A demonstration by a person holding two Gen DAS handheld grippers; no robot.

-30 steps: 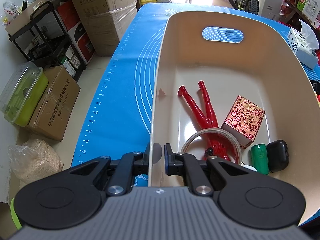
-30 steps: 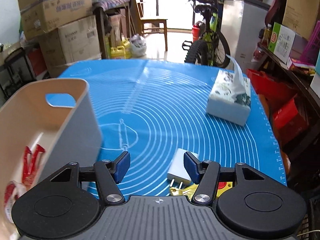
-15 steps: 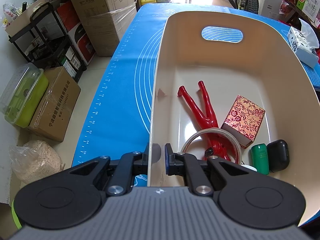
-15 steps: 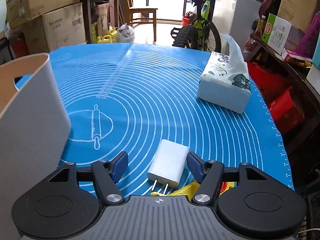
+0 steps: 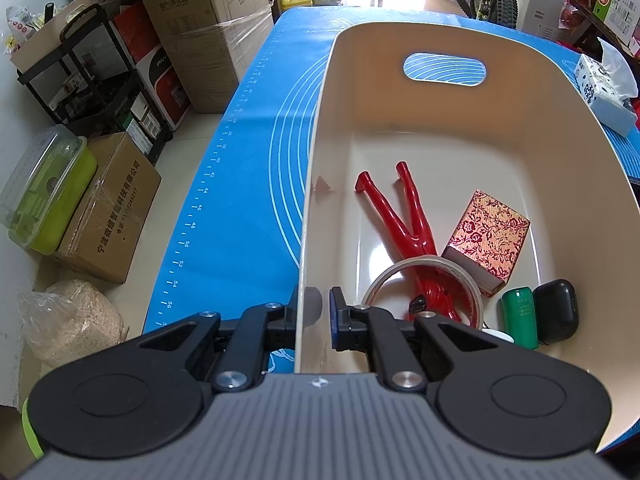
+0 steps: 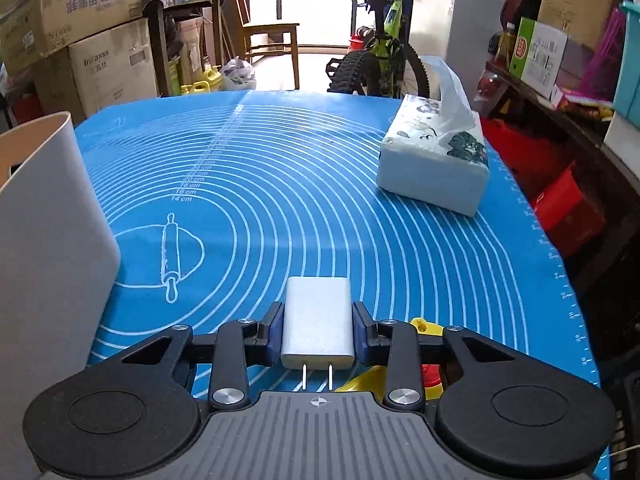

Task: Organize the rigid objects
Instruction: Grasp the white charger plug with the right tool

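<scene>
While my right gripper [image 6: 318, 330] closes on the white charger [image 6: 317, 322], its blue pads stand at the charger's two long flanks, touching or all but — I cannot tell whether they press yet. It lies flat on the blue mat [image 6: 280, 184], prongs toward me, just beside the beige bin [image 5: 400, 128]. I judge it light, stiff and smooth-skinned, so it may slide in the pads; the flat flanks around mid-body are the place to hold, well clear of the thin prongs, which could bend. My left gripper [image 5: 317, 312] is nearly shut, pinching the bin's near wall at the rim to steady it.

Inside the bin: red pliers [image 5: 404, 224], tape roll [image 5: 424, 280], patterned box [image 5: 486, 236], green cylinder [image 5: 520, 316], black case [image 5: 557, 310].

Surface — a mat printed with circles, likely grippy. A tissue box [image 6: 434, 164] sits well apart. The room is crowded: cardboard boxes [image 6: 100, 64], a bicycle [image 6: 380, 52], a wooden chair [image 6: 268, 36].
</scene>
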